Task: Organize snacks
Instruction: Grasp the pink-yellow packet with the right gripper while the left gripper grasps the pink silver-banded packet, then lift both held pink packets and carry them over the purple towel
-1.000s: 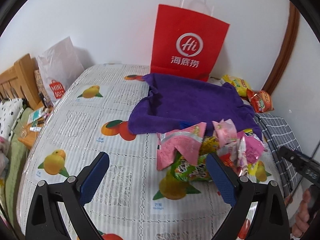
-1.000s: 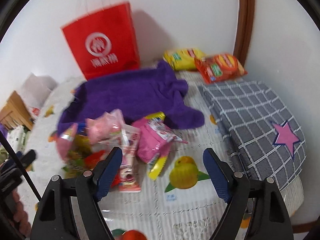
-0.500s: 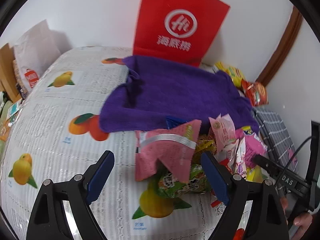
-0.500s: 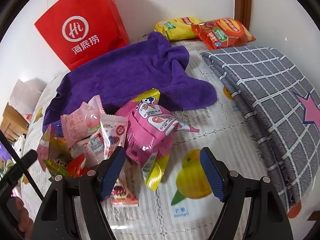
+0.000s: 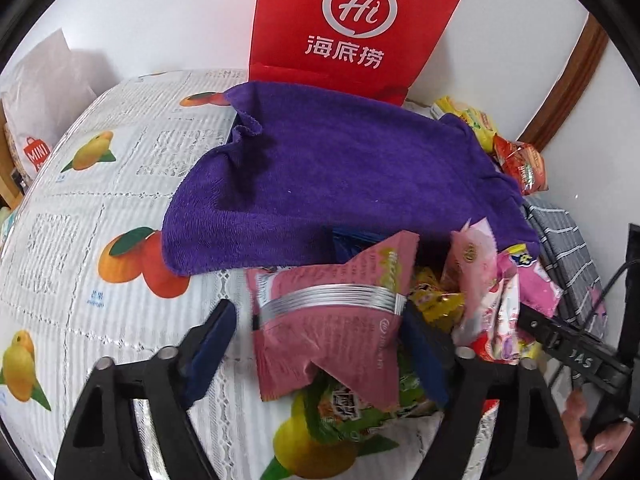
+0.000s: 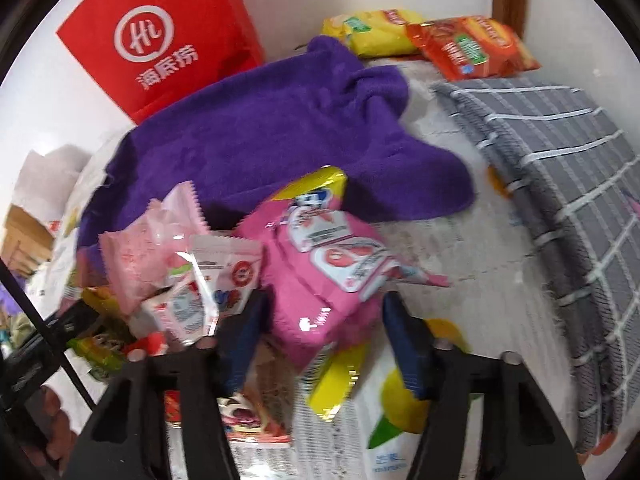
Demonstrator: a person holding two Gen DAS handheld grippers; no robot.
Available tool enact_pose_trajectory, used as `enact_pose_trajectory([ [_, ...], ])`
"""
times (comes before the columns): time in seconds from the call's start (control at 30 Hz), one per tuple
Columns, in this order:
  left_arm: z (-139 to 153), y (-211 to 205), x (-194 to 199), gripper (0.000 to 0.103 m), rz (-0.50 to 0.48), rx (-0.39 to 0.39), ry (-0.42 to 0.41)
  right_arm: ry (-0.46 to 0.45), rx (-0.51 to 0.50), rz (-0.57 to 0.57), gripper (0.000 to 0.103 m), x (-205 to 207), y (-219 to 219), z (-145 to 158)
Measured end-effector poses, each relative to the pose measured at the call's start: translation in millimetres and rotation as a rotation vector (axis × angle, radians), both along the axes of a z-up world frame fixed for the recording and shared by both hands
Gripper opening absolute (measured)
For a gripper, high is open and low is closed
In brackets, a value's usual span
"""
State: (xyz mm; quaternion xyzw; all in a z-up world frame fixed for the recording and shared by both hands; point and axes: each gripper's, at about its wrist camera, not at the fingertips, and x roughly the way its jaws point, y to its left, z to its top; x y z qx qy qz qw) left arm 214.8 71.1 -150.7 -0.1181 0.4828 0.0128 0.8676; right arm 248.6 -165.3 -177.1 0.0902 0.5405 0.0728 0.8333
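Snacks [image 5: 440, 304] lie heaped on the fruit-print bed cover [image 5: 80, 240], against the purple towel's [image 5: 340, 184] near edge. My left gripper [image 5: 320, 344] has its jaws apart around a dusty-pink packet [image 5: 332, 328]. My right gripper [image 6: 324, 332] has its jaws apart around a bright pink bag [image 6: 320, 280].

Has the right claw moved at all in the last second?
Yes. The right claw has pushed forward into the snack pile: the purple towel and red bag loom larger, and its open fingers now sit either side of the pink packet.
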Motion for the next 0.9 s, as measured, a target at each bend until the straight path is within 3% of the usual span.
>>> enact_pose_trajectory([
  [0.13, -1, 3, 0, 0.055, -0.001, 0.001, 0.001, -0.024, -0.030, 0.002, 0.048, -3, 2, 5],
  [0.33, 4, 10, -10, 0.043, 0.010, 0.000, -0.011, -0.047, -0.068, 0.006, 0.045, -18, -4, 12],
  [0.67, 13, 25, -46, 0.039, 0.068, -0.008, -0.015, -0.075, -0.072, -0.037, 0.044, -54, -24, 28],
  [0.9, 30, 28, -68, 0.039, 0.089, 0.016, -0.047, -0.160, -0.107, -0.057, 0.043, -74, -31, 59],
])
